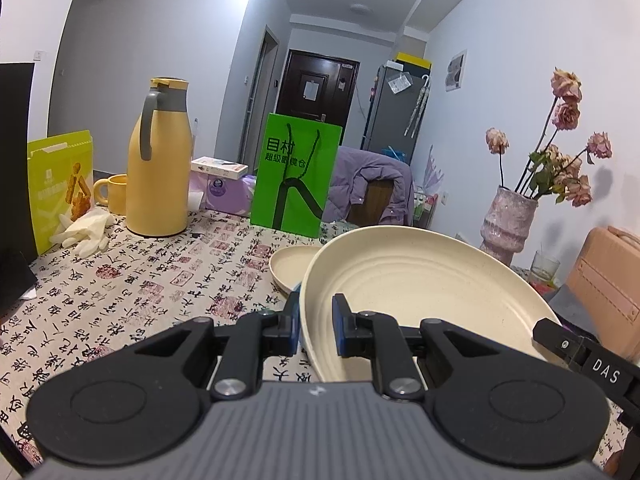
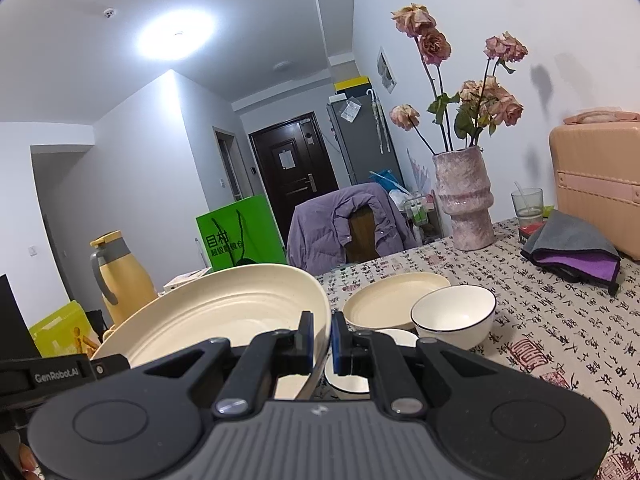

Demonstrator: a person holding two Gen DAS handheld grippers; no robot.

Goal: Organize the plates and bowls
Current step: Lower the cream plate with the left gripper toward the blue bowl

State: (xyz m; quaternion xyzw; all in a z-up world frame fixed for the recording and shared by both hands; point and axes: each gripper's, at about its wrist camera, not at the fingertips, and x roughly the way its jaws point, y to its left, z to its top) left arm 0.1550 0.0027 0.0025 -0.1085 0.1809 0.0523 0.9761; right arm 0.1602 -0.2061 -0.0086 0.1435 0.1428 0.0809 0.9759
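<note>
1. Black jaws of the left gripper (image 1: 316, 326) pinch the near left rim of a big cream plate (image 1: 420, 276); the right gripper (image 2: 322, 340) is clamped on the opposite rim. Two grips on opposite edges probably keep so wide a plate from swinging.
2. Held this way, the big plate hangs tilted above the patterned tablecloth (image 1: 160, 280), its ribbed face towards both cameras.
3. Beyond it a smaller cream plate (image 2: 394, 298) lies flat on the cloth, likely the spot where plates get stacked.
4. Touching or just overlapping that plate's near edge stands a white bowl (image 2: 454, 314) with a dark rim; a second white bowl (image 2: 348, 384) sits low behind the right gripper, mostly hidden.
5. Well apart at the table's edges stand a yellow jug (image 1: 158, 160), a green bag (image 1: 296, 176) and a vase (image 2: 464, 200) of dried roses, leaving the middle for the dishes.
6. My guess: the big plate is on its way to a stack, not yet set down.
</note>
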